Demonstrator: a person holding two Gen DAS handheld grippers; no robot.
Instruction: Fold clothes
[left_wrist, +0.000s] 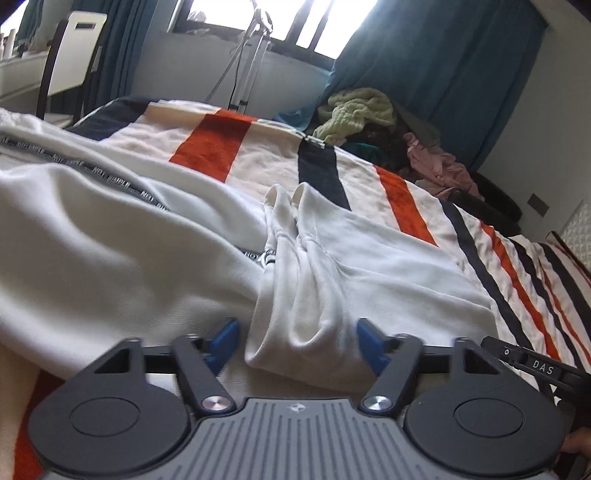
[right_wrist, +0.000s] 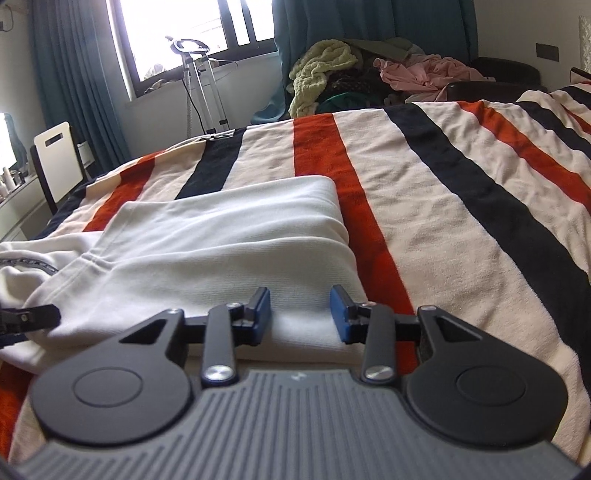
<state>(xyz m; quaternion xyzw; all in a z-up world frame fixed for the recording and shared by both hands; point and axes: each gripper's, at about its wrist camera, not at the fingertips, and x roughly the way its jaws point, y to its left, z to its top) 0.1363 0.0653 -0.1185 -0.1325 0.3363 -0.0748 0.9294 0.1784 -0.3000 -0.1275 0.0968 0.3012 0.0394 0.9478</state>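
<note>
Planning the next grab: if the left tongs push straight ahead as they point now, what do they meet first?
Most likely the bunched fold of the white garment, which already lies between the open left tongs. Contact can't be judged; depth is unclear. The striped blanket lies beyond.

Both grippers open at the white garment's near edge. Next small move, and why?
Probably close both. The left gripper straddles a bunched fold of the white garment; the right gripper brackets its flat hem, so fabric already sits between the open jaws.
</note>
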